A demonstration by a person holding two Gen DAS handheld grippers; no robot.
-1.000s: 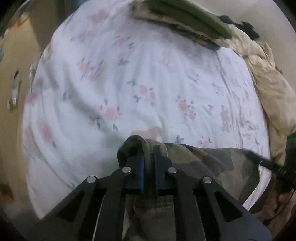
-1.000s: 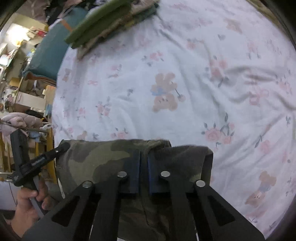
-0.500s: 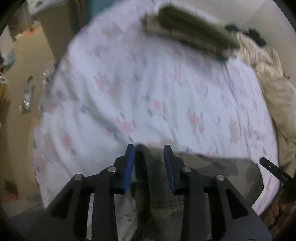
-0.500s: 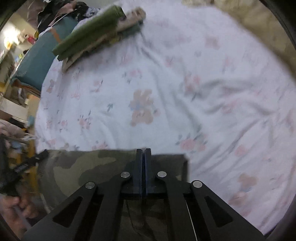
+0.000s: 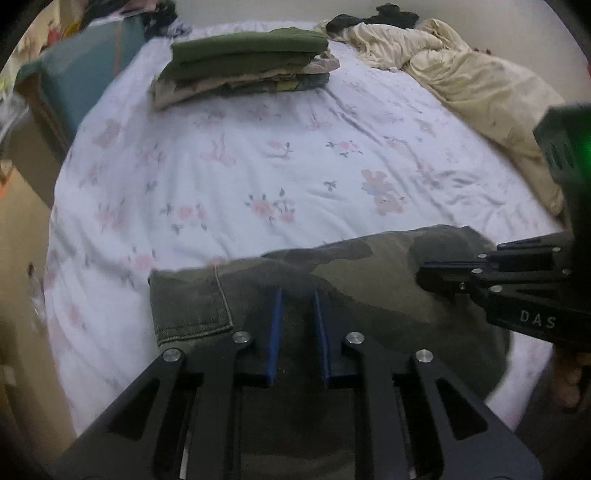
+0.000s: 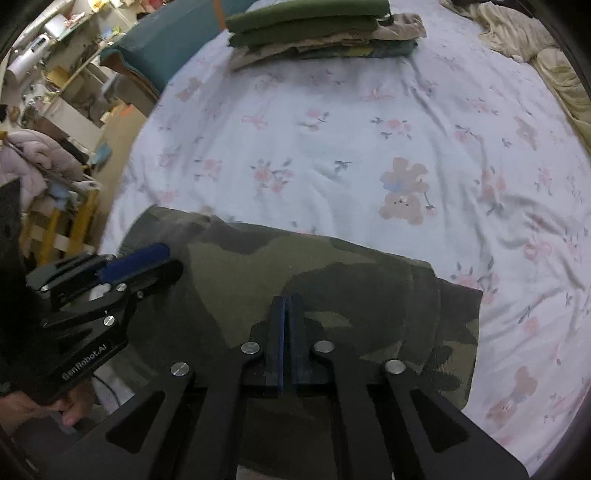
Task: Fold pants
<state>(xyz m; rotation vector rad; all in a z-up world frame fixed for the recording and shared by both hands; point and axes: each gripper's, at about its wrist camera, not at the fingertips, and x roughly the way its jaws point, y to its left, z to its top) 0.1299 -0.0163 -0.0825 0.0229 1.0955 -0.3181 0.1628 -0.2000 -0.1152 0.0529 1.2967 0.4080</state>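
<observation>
The camouflage pants (image 5: 369, 280) (image 6: 295, 266) lie folded into a flat rectangle on the flowered bed sheet (image 5: 258, 166), near its front edge. My left gripper (image 5: 297, 297) (image 6: 170, 258) hovers over the left part of the pants. Its jaws are closing, and a narrow gap with no cloth in it still shows between the blue pads (image 5: 275, 325). My right gripper (image 6: 286, 299) (image 5: 421, 275) is over the right part, shut, pads together with nothing pinched. A hand (image 6: 70, 410) holds the left gripper's handle.
A stack of folded clothes (image 5: 251, 62) (image 6: 321, 29) sits at the far side of the bed. A crumpled cream blanket (image 5: 480, 85) runs along the right edge. A teal cushion (image 6: 173, 51) and cluttered shelves (image 6: 55, 92) stand beyond the left edge.
Both grippers were pinching the folded edge of the pants. They let go and drew back, the left one opening, the right shutting empty. The pants now lie flat.
</observation>
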